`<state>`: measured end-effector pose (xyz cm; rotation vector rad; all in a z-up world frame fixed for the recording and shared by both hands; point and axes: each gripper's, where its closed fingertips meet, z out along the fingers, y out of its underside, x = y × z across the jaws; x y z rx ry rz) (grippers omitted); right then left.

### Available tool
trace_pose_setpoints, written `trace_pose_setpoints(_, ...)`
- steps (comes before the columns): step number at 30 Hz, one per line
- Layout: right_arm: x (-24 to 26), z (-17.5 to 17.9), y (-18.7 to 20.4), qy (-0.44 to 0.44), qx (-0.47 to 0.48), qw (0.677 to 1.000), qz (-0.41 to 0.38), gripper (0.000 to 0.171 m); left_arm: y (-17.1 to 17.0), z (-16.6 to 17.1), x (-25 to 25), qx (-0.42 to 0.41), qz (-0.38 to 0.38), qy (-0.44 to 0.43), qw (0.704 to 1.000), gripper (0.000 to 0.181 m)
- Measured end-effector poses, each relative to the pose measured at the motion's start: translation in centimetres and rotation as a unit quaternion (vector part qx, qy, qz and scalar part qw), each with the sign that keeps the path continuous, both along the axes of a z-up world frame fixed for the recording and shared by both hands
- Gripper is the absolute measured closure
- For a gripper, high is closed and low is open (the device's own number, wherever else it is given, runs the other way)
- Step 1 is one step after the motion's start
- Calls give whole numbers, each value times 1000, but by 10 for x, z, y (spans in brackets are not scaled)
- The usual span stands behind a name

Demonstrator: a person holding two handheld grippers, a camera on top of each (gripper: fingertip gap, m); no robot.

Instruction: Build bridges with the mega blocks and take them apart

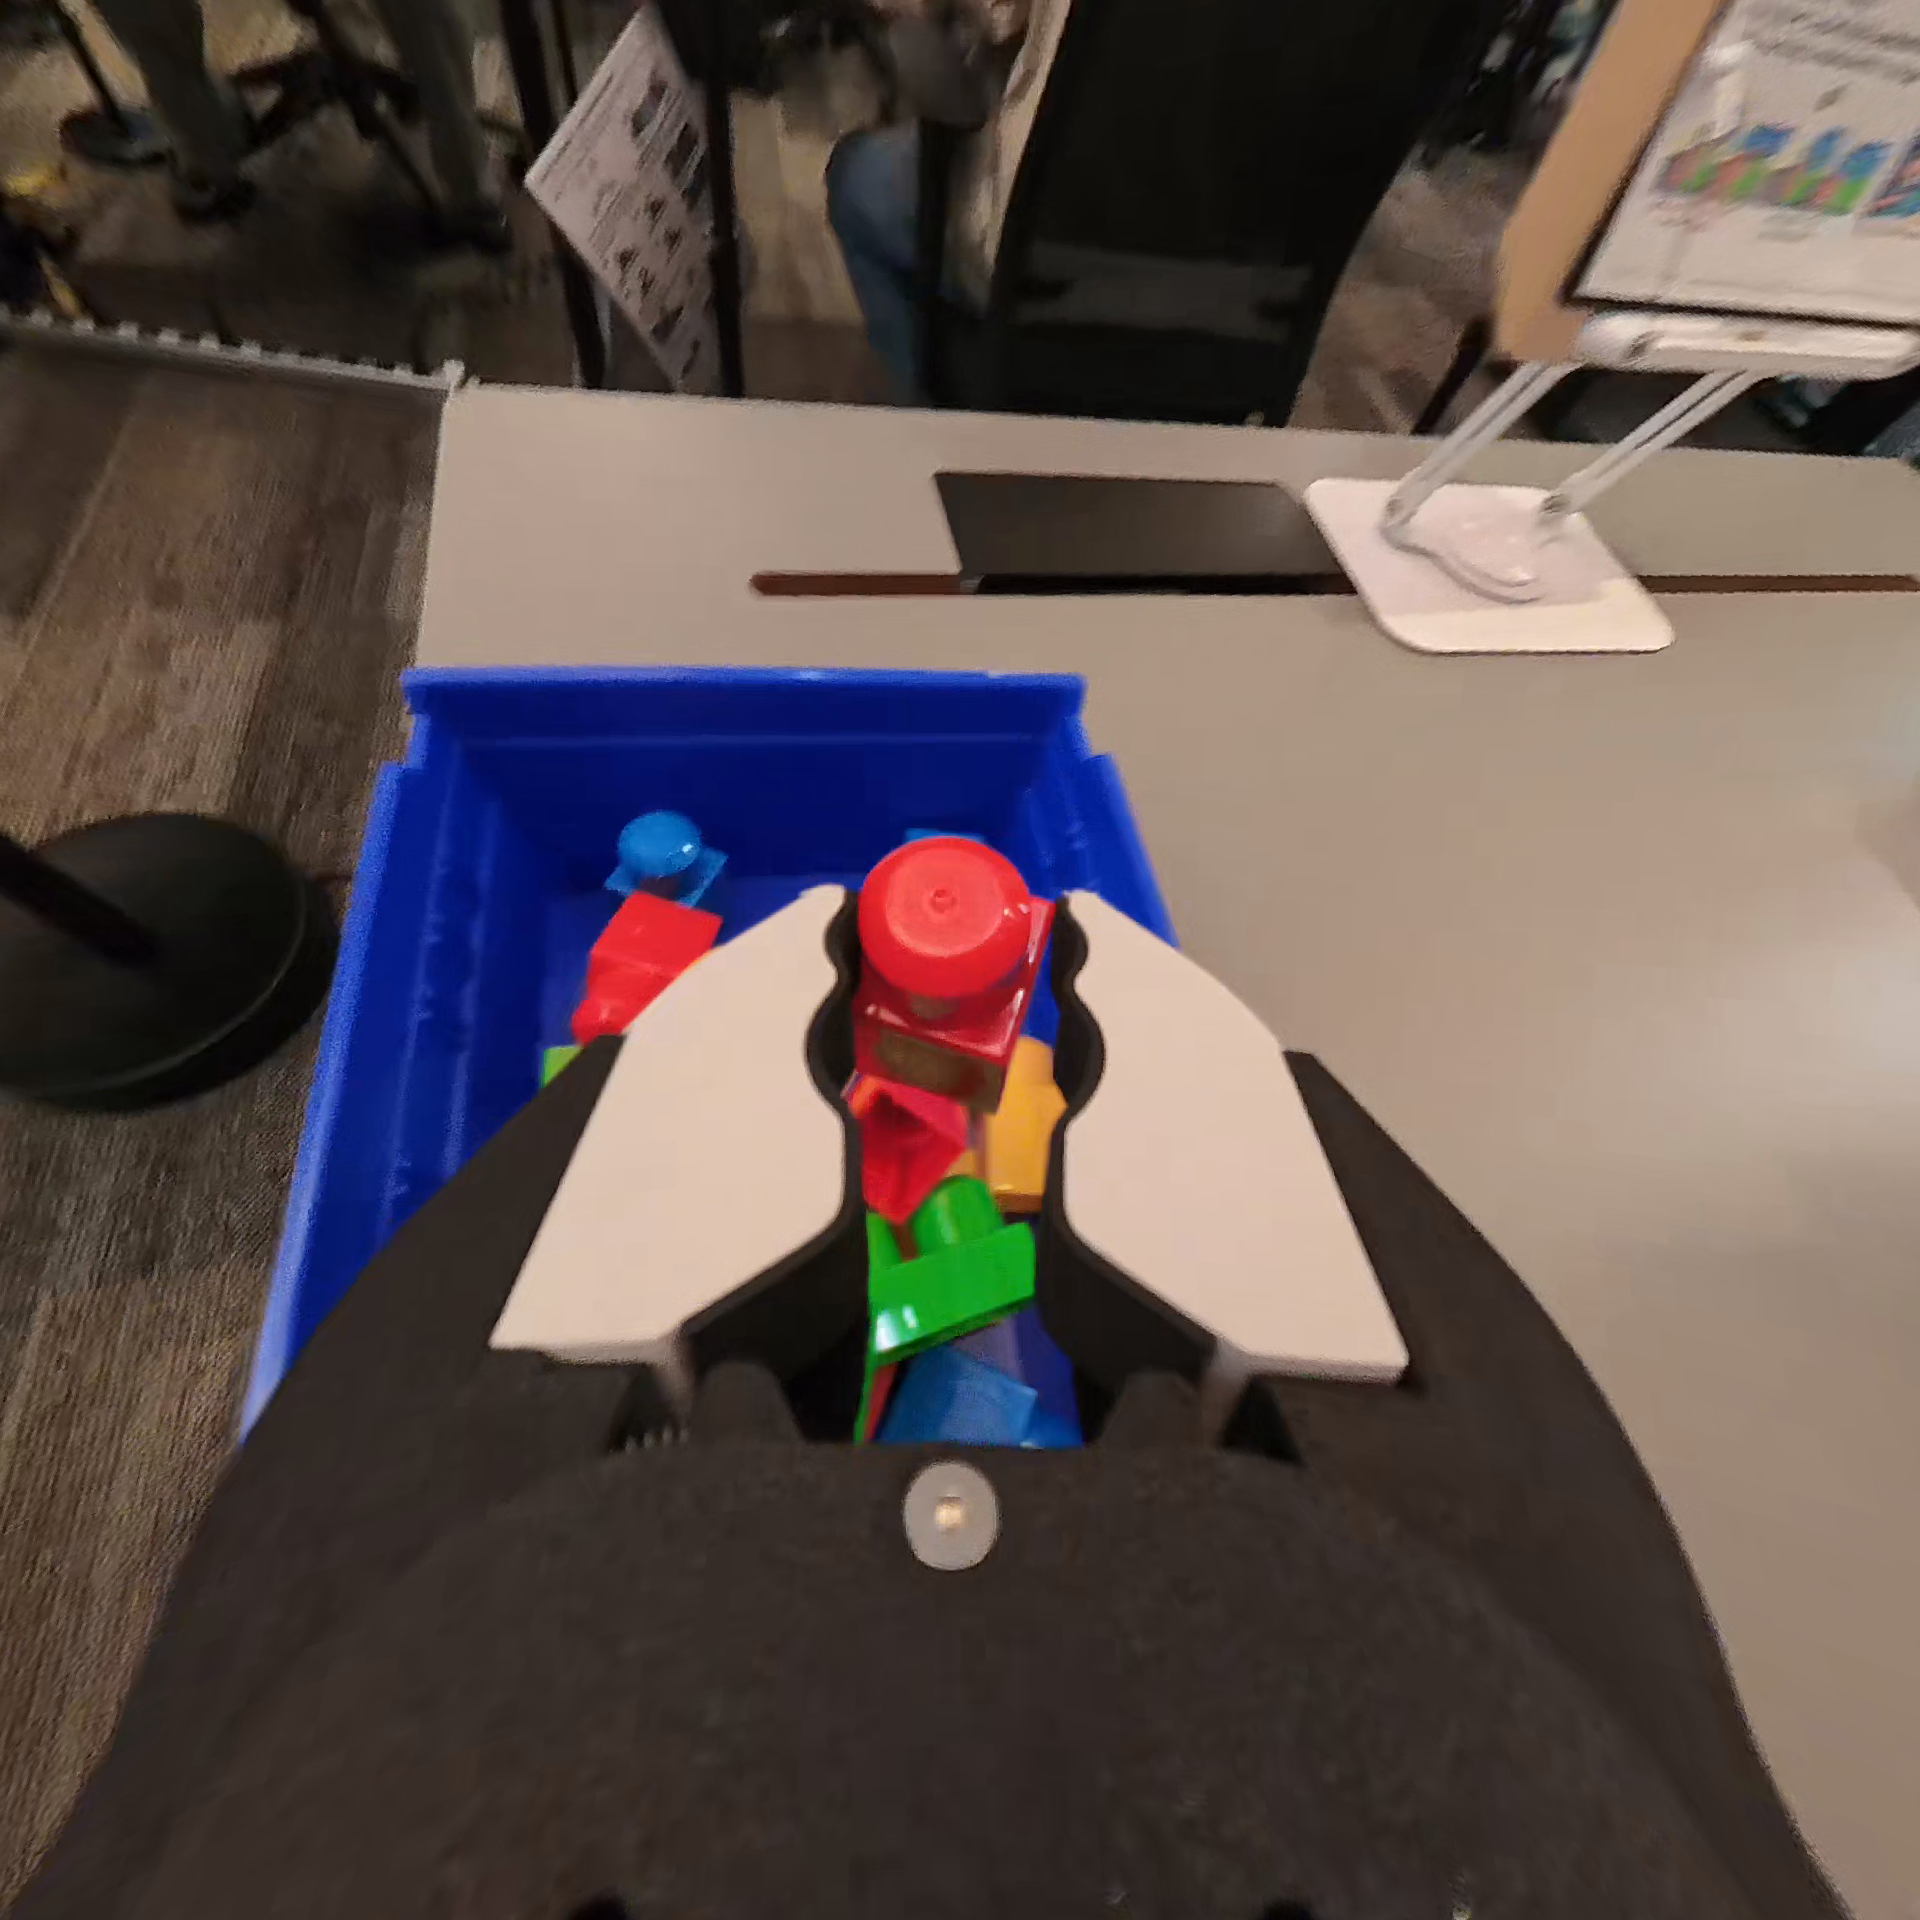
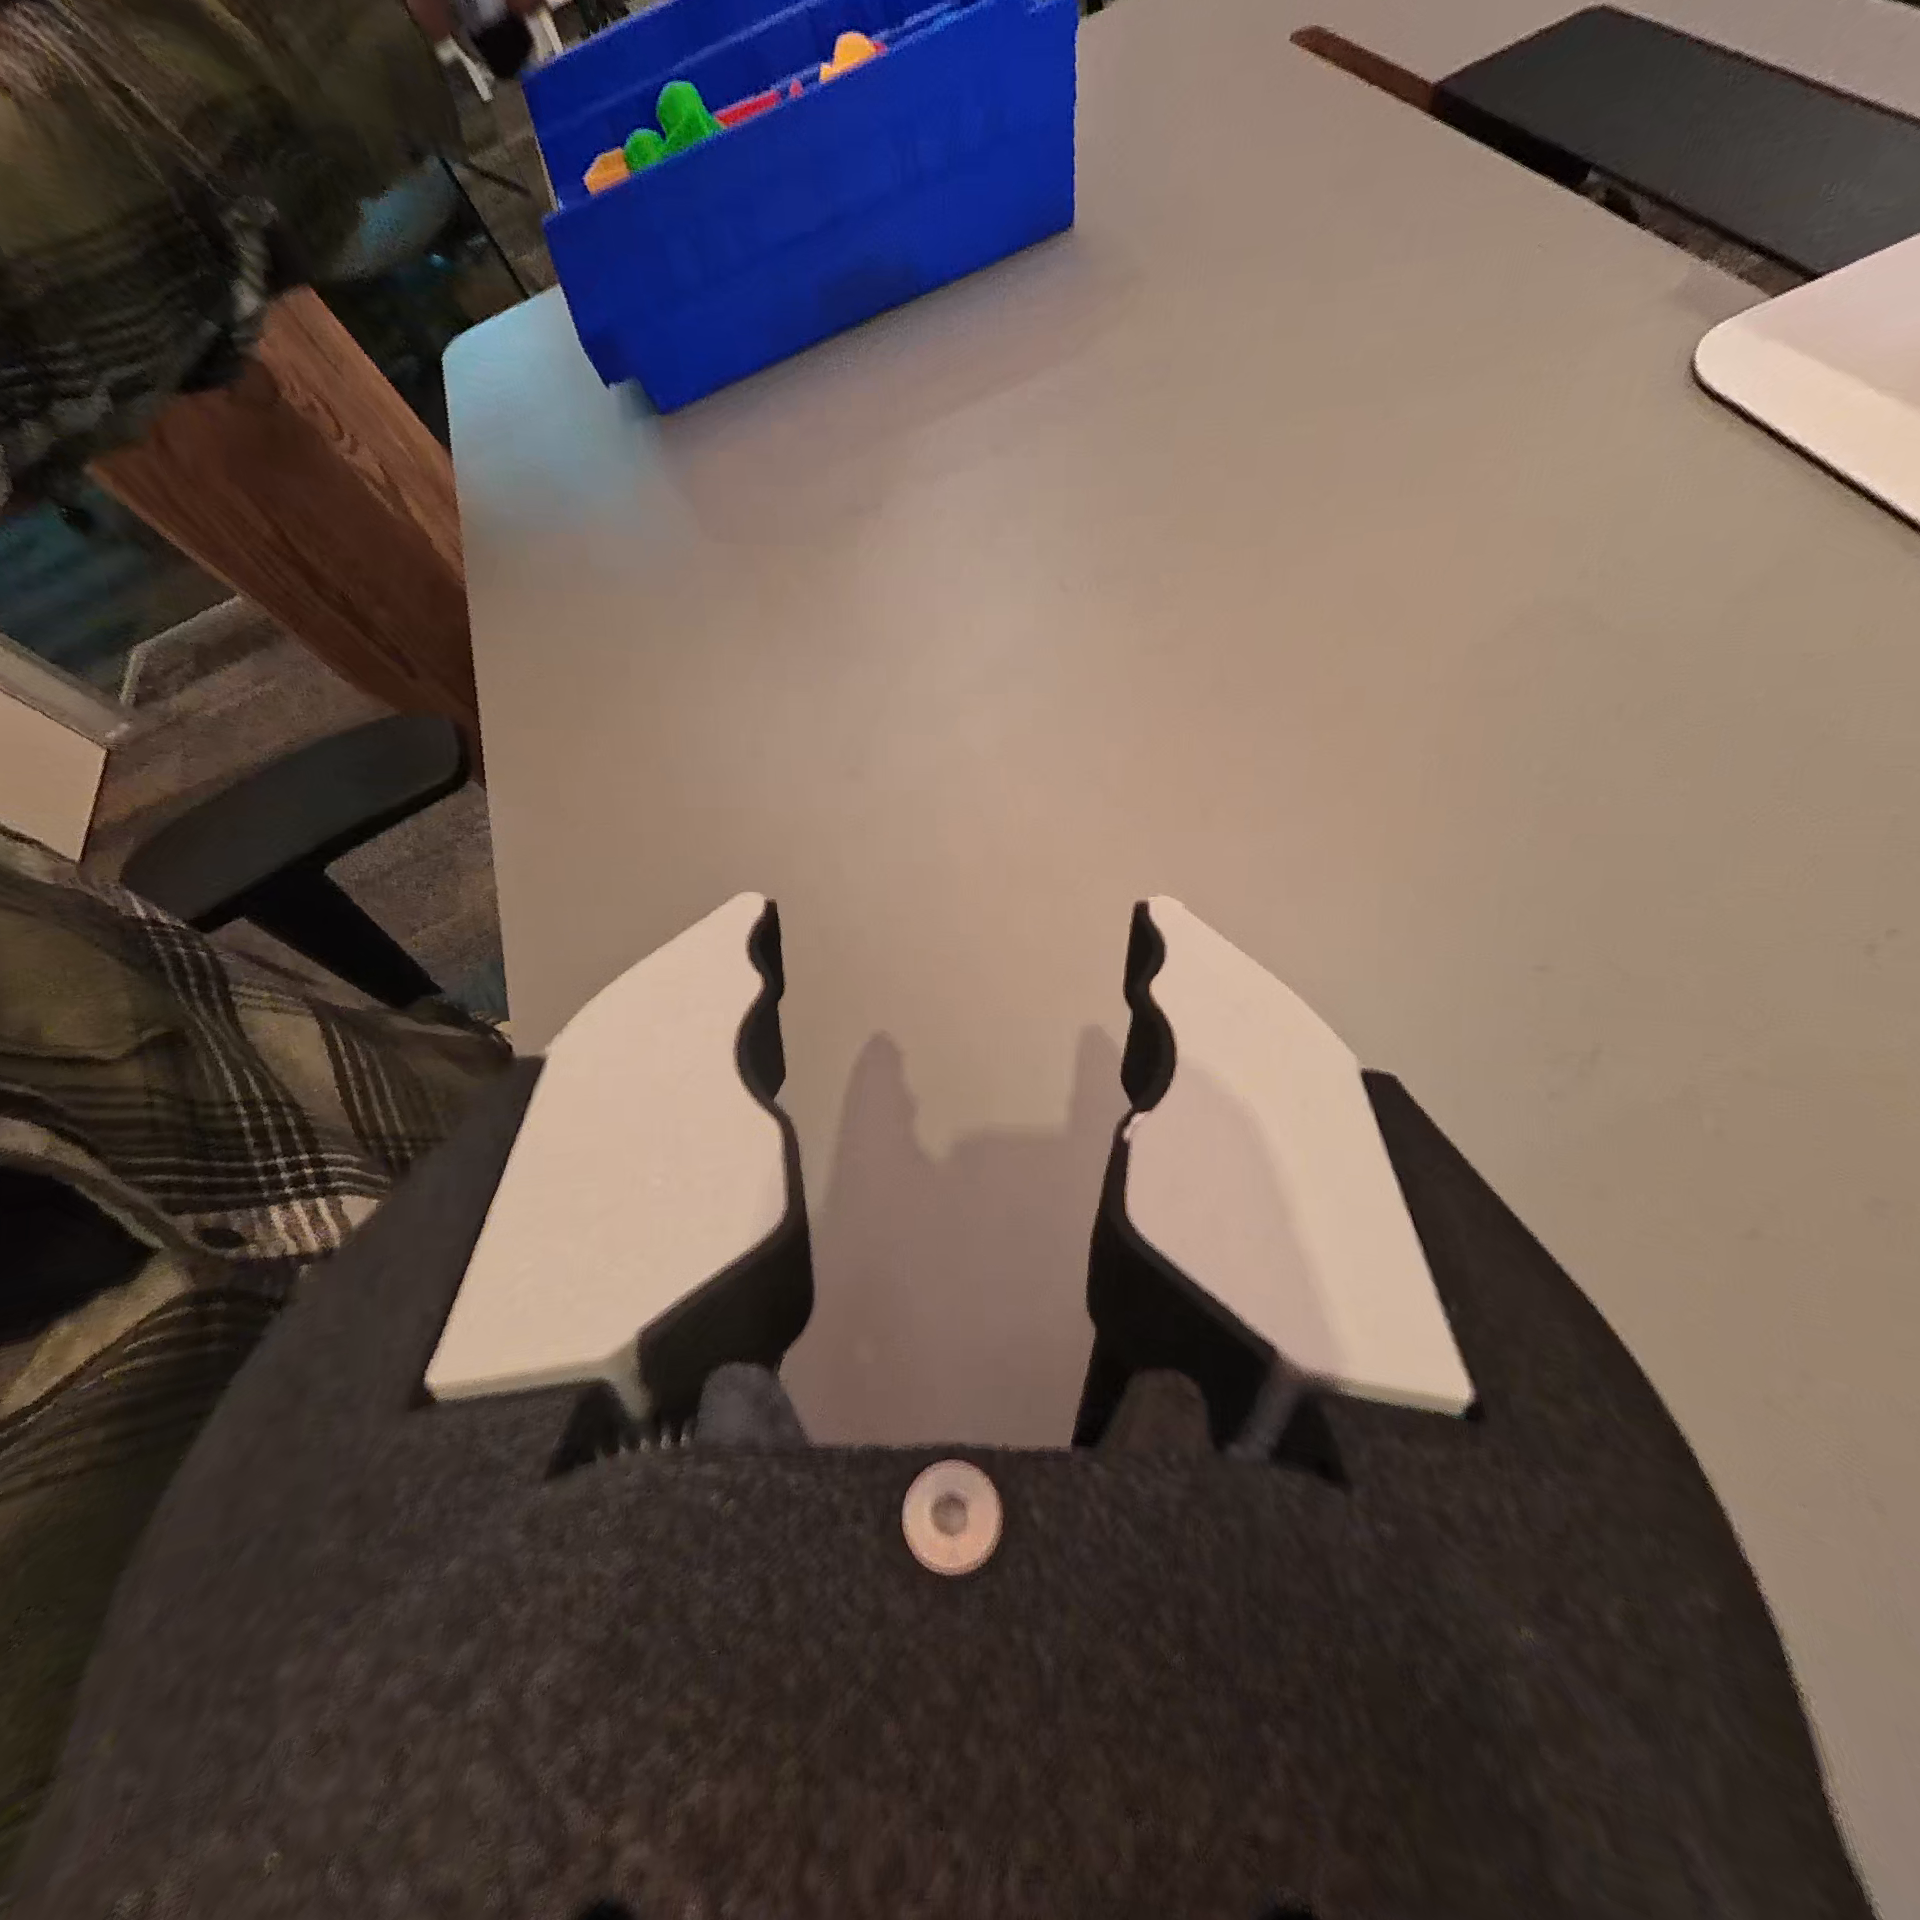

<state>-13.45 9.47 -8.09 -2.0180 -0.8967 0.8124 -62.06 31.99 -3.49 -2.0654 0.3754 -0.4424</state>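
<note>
A blue bin (image 1: pixel 436 1039) stands at the left end of the grey table (image 1: pixel 1455 935) and holds several loose mega blocks: red, blue (image 1: pixel 660 852), green (image 1: pixel 951 1278) and orange (image 1: pixel 1023 1132). My left gripper (image 1: pixel 945 925) is over the bin, shut on a single-stud red block (image 1: pixel 940 966), stud pointing away from the camera. In the right wrist view the bin (image 2: pixel 831 229) is far off at the table's far left, with green (image 2: pixel 675 120) and orange blocks showing over its rim. My right gripper (image 2: pixel 951 935) is open and empty, low over bare table (image 2: pixel 1143 623).
A white stand base (image 1: pixel 1486 566) holding a tilted board sits at the back right, beside a black panel (image 1: pixel 1132 525) set in the table. The table's left edge runs beside the bin; a black round floor base (image 1: pixel 156 956) stands beyond it. A plaid sleeve (image 2: pixel 156 1143) is at left.
</note>
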Motion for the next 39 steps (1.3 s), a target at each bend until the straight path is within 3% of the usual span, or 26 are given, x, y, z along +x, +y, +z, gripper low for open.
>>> trace_pose_setpoints(9,6,1,-3,2,0,1000,-4,112,32,-45,-24,-61,55,-41,996,146)
trace_pose_setpoints(14,6,-2,-4,1,-6,1000,0,111,34,-49,-31,-49,63,-55,995,146)
trace_pose_setpoints(18,5,-2,-4,-2,-2,1000,1,110,33,-36,-35,-24,64,-59,996,140)
trace_pose_setpoints(21,6,0,-3,0,1,1000,-1,109,33,-4,-27,22,52,-63,996,128)
trace_pose_setpoints(26,11,0,-1,-2,5,1000,-13,109,8,73,56,125,-49,-48,990,116)
trace_pose_setpoints(30,14,3,1,-5,14,1000,-24,108,-43,100,164,165,-159,-53,972,113)
trace_pose_setpoints(35,32,20,1,-17,46,997,-66,101,-132,85,287,160,-301,-116,933,107)
trace_pose_setpoints(39,99,52,-2,-14,89,983,-163,97,-198,51,349,126,-381,-162,901,105)
